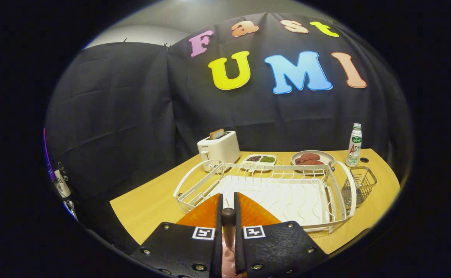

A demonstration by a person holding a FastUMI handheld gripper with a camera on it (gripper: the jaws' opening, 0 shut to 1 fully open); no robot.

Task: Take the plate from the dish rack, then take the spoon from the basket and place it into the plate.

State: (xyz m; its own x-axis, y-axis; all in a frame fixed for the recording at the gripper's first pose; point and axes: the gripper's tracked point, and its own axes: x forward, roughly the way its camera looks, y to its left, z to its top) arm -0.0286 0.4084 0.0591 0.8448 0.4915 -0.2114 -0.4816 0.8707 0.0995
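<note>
Wooden table (144, 204), gripper (228, 220) pinching spoon (228, 224) handle above orange plate (210, 214), beside dish rack (279, 193).

A light wooden bench (148, 206) carries a white wire dish rack (271, 193) with a white drip tray. A mesh basket (358, 185) hangs at its right end. Behind the rack stand a white toaster (219, 150) with bread in it, a two-part dish of beans (260, 159), a plate of meat (312, 158) and a bottle (354, 145).
</note>
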